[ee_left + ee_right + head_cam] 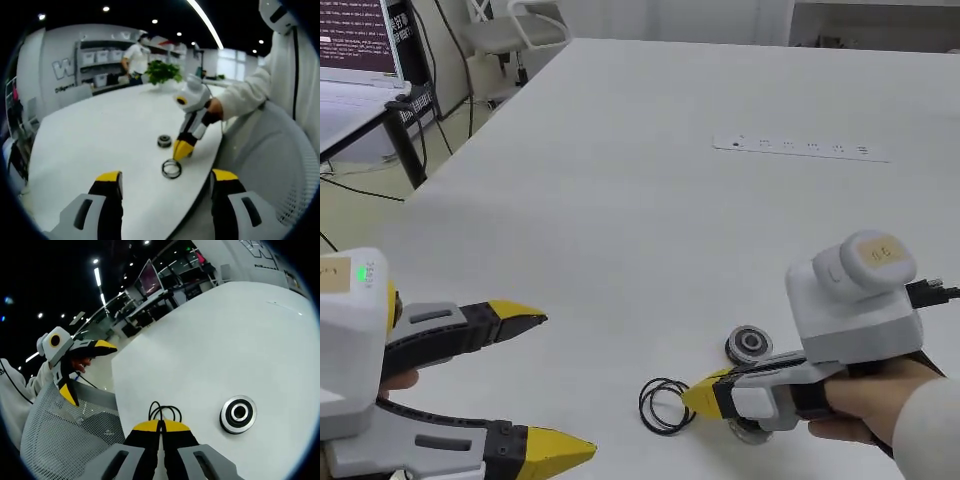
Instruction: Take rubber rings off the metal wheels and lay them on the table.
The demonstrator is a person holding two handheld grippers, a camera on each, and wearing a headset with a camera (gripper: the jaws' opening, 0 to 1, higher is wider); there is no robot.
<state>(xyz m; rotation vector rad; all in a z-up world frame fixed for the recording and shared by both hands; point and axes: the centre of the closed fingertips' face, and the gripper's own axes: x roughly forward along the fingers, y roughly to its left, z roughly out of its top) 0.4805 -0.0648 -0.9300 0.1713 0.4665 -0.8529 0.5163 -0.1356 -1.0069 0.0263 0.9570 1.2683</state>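
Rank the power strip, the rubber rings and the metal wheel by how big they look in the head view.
1. power strip: longest, though farthest away.
2. rubber rings: slightly wider than the wheel.
3. metal wheel: nearly matches the rings.

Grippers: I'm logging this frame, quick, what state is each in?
Left gripper: open, holding nothing.
Right gripper: shut on rings.

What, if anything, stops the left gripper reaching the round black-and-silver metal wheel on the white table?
Probably yes, it can: the left gripper is open and bare table lies up to the metal wheel. The right gripper sits close beside it.
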